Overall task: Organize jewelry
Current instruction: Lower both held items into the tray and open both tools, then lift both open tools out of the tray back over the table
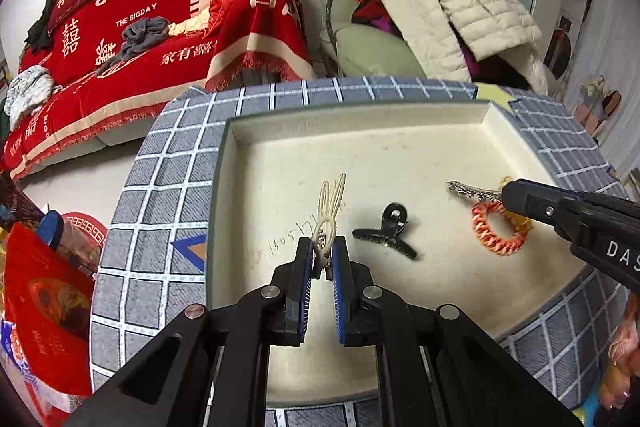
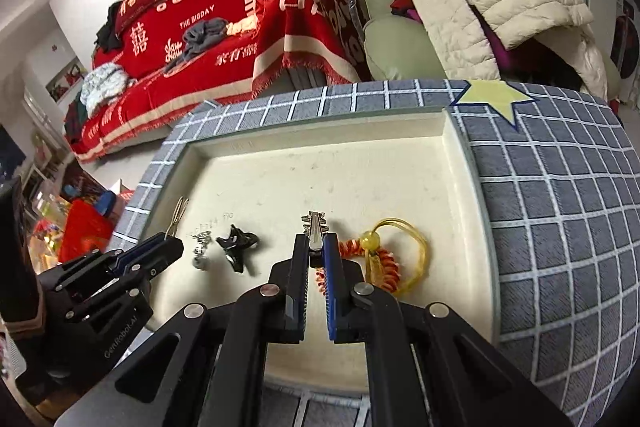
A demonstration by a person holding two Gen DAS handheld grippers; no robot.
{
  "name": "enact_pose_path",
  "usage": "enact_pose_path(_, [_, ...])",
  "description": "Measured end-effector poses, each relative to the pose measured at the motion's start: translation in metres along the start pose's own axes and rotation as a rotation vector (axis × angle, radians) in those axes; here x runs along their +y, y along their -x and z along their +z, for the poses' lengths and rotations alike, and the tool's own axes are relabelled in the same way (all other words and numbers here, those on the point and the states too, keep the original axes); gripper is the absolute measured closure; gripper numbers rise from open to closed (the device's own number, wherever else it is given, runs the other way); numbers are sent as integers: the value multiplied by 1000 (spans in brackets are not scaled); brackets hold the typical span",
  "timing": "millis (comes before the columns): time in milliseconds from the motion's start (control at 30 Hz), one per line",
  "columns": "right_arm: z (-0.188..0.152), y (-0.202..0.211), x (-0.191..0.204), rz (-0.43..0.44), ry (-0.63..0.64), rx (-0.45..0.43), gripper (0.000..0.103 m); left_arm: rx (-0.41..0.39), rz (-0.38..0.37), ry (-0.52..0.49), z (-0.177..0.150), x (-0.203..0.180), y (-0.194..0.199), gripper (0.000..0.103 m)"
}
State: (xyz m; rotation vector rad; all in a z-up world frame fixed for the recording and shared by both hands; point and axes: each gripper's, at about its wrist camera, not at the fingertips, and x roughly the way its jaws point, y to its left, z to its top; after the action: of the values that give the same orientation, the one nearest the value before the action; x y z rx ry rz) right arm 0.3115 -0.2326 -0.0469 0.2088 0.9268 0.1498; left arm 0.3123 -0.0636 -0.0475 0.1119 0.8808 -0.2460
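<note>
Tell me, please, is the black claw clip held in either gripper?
No, the black claw clip lies free on the tray, between the two grippers.

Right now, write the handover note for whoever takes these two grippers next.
Left gripper: shut on the cream bunny-ear hair clip, above the cream tray.
Right gripper: shut on the slim silver alligator hair clip, over the tray's right side.
On the tray floor: black claw hair clip, orange-and-white coiled hair tie, yellow cord with a bead, small silver piece.
Done: four pieces lie in the tray.
Left: set both held clips down, release.
</note>
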Motion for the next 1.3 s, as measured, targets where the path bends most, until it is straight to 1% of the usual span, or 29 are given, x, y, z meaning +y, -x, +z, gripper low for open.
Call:
enact_pose_path(133, [-5,-10,3,-13,9,20,95,18,12,-11,-3,-4,-7,72])
enact_pose_path(233, [-7,-14,6,-29,32,31,95,8,35,-26,-3,-8,-7,72])
enact_pose_path(300, [-8,-17,7,-24,32,50,95,5,46,-39,-3,-10,-8,72])
enact_pose_path(433, [-10,-19,4,-38,30,61,94,0,77,-63,-4,-15,-7,71])
enact_pose_path(467, [-10,-19,4,-38,30,64,90,-1,85,-67,-3,-15,-7,71])
enact_pose_path(500, [-9,-19,4,-35,27,71,73,-1,90,-70,-3,-15,-7,71])
enact_pose_path(533, [-9,-19,4,-34,23,76,60,0,94,-71,-3,-16,-7,71])
enact_pose_path(567, [-8,-17,2,-31,16,69,40,2,97,-70,-4,-16,-7,71])
enact_pose_path(700, [-6,-2,0,8,-5,21,39,0,102,-56,-3,-14,-5,71])
enact_pose_path(867, [-1,16,-2,7,-22,-23,38,-20,104,-52,-1,-14,2,71])
enact_pose_path(1033, [-1,29,-7,2,-54,-43,37,-44,95,-44,1,-14,12,71])
enact_pose_path(1300, [-2,37,-10,-5,-56,-46,37,-59,85,-32,4,-13,21,71])
